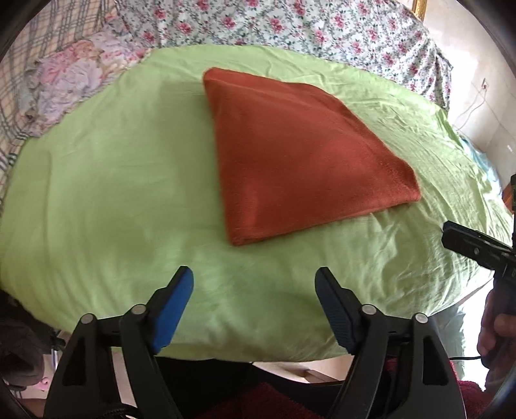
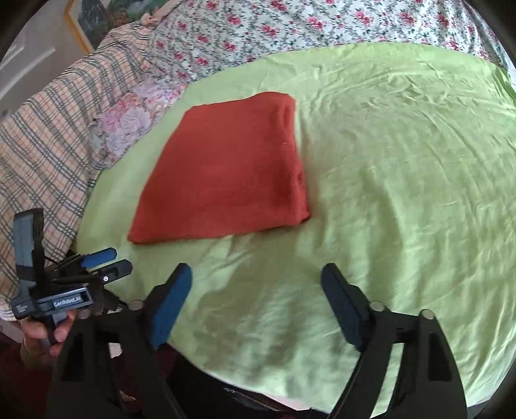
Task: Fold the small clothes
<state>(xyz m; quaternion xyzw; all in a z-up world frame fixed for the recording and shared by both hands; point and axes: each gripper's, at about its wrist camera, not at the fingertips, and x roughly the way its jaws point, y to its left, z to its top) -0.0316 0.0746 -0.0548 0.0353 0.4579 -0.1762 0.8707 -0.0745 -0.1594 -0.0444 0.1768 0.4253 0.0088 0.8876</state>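
Folded rust cloth (image 1: 300,154) flat on green sheet (image 1: 113,193), well ahead of both grippers' empty, spread jaws.

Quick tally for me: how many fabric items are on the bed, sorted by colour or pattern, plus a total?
Rust-red: 1, the folded cloth lying flat on the sheet.
Green: 1, the green sheet.
Rose-print: 1, the floral cover.
Plaid: 1, the plaid blanket.
Pastel floral: 1, the crumpled bundle.
Total: 5

Folded cloth (image 1: 300,154) atop sheet (image 1: 113,193)
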